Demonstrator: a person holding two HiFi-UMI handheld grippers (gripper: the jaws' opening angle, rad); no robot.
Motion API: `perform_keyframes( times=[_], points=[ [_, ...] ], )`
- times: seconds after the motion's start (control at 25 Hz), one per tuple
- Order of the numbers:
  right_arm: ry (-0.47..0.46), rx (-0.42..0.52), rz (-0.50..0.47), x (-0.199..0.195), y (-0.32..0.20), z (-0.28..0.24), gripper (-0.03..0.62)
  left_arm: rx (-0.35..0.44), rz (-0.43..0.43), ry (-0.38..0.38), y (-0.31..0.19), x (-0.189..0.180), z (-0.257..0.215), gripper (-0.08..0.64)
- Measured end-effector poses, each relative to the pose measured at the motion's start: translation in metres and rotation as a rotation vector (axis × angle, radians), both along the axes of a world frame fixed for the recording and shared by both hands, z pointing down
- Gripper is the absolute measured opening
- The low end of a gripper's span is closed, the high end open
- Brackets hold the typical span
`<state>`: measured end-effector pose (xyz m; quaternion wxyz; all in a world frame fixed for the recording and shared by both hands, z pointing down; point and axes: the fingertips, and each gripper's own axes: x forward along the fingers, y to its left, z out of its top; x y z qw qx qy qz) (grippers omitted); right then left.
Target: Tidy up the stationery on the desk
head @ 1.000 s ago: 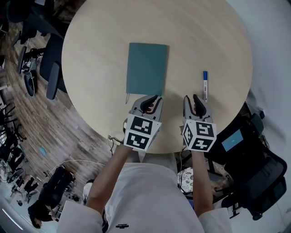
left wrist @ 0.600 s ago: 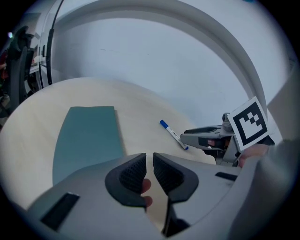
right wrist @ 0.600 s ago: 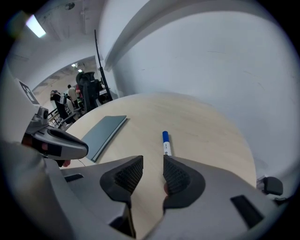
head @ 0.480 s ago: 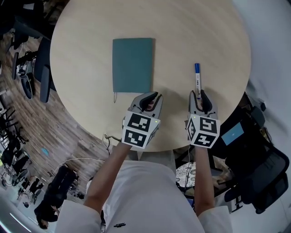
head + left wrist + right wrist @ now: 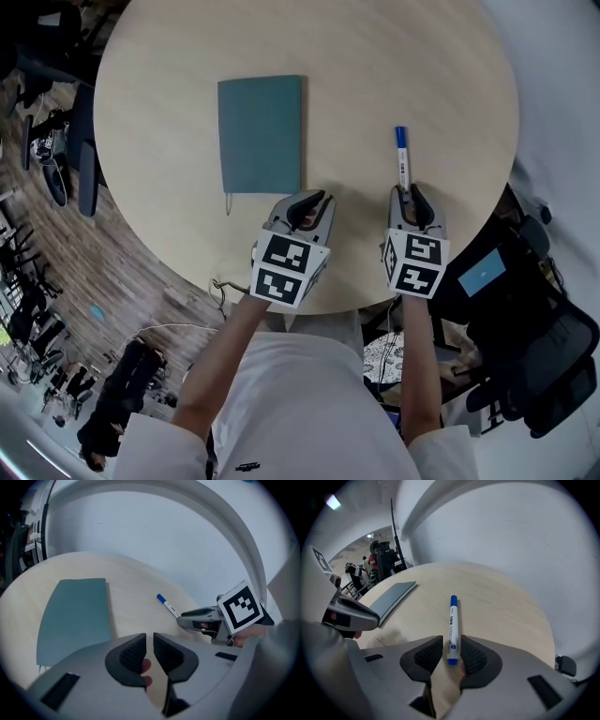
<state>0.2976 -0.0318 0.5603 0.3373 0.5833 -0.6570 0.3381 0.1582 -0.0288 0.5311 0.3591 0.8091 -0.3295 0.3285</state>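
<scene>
Both tools have come forward and lower since a second ago, and the right tool (image 5: pixel 411 195), which was sitting off to the side of the marker (image 5: pixel 401 157), is now lining up with it. Working from largest down, I am looking at the round pale wooden surface (image 5: pixel 169 94), with office chairs and floor clutter showing beyond its edge. I am seeing no box, cup or tray on it, so I am not yet finding any container to put the stationery in. The teal notebook (image 5: pixel 261 134) is lying flat and closed left of centre, well apart from the marker. I am judging it thin, light and a little floppy, best taken by its near edge. The left tool (image 5: pixel 309 202) is hovering just short of that edge with its jaws almost pressed together. Only a slim gap is showing and nothing is in it. The right tool's jaws have just been opening and are standing spread, with the marker's near end lying between them and neither pad pressing on it. The marker is lying on the surface right of the notebook, blue cap pointing away from me. I am judging it light and stiff with a smooth round barrel, so it is likely to roll or slip. I am planning to pinch it squarely across the barrel.
</scene>
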Motion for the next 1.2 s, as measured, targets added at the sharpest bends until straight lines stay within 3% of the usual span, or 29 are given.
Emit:
perform_keyframes(
  times=[0.08, 0.56, 1.2],
  points=[
    [0.010, -0.005, -0.002, 0.003, 0.004, 0.001, 0.095, -0.004, 0.000, 0.006, 0.002, 0.001, 0.000, 0.060],
    [-0.022, 0.077, 0.041, -0.003, -0.001, -0.021, 0.089, 0.013, -0.011, 0.011, 0.000, -0.004, -0.007, 0.060],
    [-0.178, 0.068, 0.072, -0.064, -0.019, -0.034, 0.089, 0.123, -0.089, 0.014, -0.019, -0.037, -0.028, 0.055]
  ],
)
